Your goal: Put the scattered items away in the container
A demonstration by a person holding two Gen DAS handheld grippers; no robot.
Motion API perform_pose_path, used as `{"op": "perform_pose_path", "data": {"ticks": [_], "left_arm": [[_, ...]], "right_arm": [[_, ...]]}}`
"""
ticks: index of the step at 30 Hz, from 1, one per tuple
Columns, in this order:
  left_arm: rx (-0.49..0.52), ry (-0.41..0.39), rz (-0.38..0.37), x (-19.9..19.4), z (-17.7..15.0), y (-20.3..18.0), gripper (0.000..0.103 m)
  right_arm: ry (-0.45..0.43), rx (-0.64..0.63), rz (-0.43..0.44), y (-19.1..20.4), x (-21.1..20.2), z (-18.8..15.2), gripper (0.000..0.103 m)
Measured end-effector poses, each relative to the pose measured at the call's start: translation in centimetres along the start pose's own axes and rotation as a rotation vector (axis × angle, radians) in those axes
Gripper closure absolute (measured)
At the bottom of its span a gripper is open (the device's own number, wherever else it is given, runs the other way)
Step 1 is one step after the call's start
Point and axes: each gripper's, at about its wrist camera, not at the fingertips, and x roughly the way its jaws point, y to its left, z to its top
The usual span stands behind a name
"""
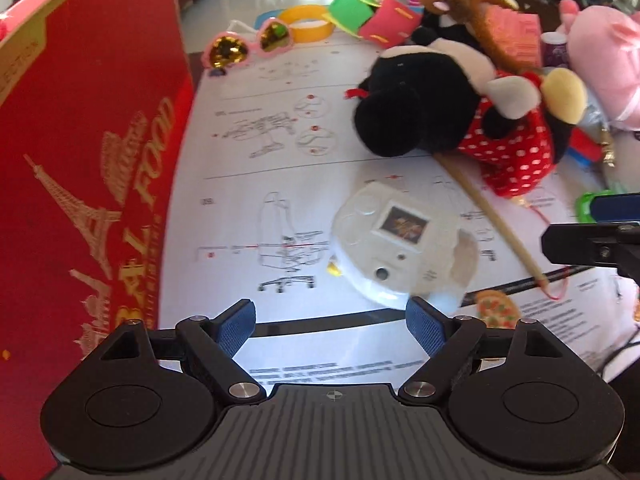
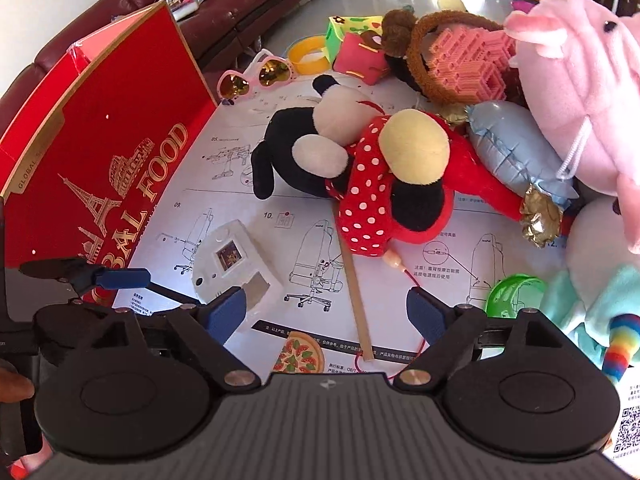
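Observation:
The red "GLOBAL FOOD" box stands on the left. A white toy console lies on the printed sheet just beyond my left gripper, which is open and empty. A mouse plush in a red dotted dress lies farther back. A wooden stick runs from under the plush toward my right gripper. That gripper is open, and the stick's end lies on the sheet between its fingers, untouched.
Pink heart sunglasses, a yellow ring and a green and pink foam cube lie at the back. A pink plush, a foil balloon, a green ring and a unicorn plush crowd the right.

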Motion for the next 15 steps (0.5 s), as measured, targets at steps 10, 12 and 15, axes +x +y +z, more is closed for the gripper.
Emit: {"op": "perform_pose_path", "data": {"ticks": [10, 12, 15], "left_arm": [[0.005, -0.022, -0.106, -0.9, -0.1, -0.9, 0.013], [0.005, -0.018, -0.089, -0.5, -0.1, -1.0, 0.014], [-0.017, 0.015, -0.048, 0.5, -0.2, -0.3, 0.014]], "right_arm": [[0.043, -0.087, -0.021, 1.4, 3.5, 2.0, 0.056], [0.054, -0.123, -0.004, 2.2, 4.3, 2.3, 0.056], [0.075, -0.150, -0.001, 2.8, 5.4, 2.6, 0.056]]}}
